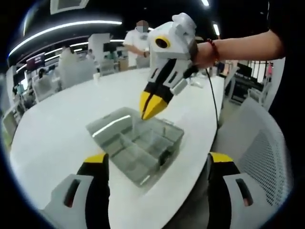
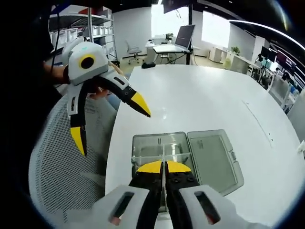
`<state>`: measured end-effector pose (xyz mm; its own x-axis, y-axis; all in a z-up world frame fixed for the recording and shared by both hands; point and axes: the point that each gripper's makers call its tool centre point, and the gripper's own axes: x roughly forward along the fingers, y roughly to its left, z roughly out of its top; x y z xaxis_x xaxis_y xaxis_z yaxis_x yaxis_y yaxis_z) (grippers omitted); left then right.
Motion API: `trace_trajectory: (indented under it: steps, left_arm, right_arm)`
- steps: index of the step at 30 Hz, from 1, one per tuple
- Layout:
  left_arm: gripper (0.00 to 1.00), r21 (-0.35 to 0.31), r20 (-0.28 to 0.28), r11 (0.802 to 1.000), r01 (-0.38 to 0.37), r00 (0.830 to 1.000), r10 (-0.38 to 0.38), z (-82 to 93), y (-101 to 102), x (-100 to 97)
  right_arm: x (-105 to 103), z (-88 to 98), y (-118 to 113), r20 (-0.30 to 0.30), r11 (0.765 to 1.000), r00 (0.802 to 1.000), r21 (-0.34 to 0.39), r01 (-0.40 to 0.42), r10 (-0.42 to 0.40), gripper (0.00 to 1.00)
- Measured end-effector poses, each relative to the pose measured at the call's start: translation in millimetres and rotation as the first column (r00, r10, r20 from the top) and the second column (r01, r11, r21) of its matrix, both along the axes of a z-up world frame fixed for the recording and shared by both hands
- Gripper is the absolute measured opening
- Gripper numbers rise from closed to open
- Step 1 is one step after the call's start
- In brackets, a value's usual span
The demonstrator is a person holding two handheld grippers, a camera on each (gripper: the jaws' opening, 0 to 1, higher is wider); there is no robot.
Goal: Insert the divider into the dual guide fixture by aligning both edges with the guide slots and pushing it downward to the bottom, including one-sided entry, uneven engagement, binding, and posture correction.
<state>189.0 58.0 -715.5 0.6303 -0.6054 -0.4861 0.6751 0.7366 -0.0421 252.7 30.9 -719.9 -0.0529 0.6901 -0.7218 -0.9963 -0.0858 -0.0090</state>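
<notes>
Now, table (image 2: pixel 200 95): white, broad, under both tongs.
Clear compartment box (image 1: pixel 136 143): lid (image 2: pixel 212 160) laid open flat, just ahead of the right tongs' tips.
Left tongs (image 2: pixel 110 125): jaws wide apart, holding nothing, off the table edge beside the box.
Right tongs (image 2: pixel 164 167): jaws together, clamped on the thin clear divider (image 2: pixel 164 155) standing upright over the box.
</notes>
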Motion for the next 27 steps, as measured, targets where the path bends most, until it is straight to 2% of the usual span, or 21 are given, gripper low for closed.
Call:
trace_trajectory:
  steps: [13,17,27]
  left_arm:
    - [0.82,-0.022,-0.006,1.0,-0.005,1.0,0.005,1.3,-2.1,-0.3]
    - [0.82,-0.025,-0.01,1.0,-0.007,1.0,0.007,0.2,-1.1,-0.6]
    - [0.81,-0.027,-0.013,1.0,-0.013,1.0,0.013,-0.5,1.9,-1.2]
  right_arm:
    - [-0.7,-5.1,-1.9,0.027,0.999,0.999,-0.014,-0.035,0.035,0.0]
    - [1.4,0.5,3.8,0.014,1.0,1.0,0.015,-0.022,0.022,0.0]
    - [0.3,-4.7,3.8,0.001,1.0,1.0,0.014,-0.028,0.028,0.0]
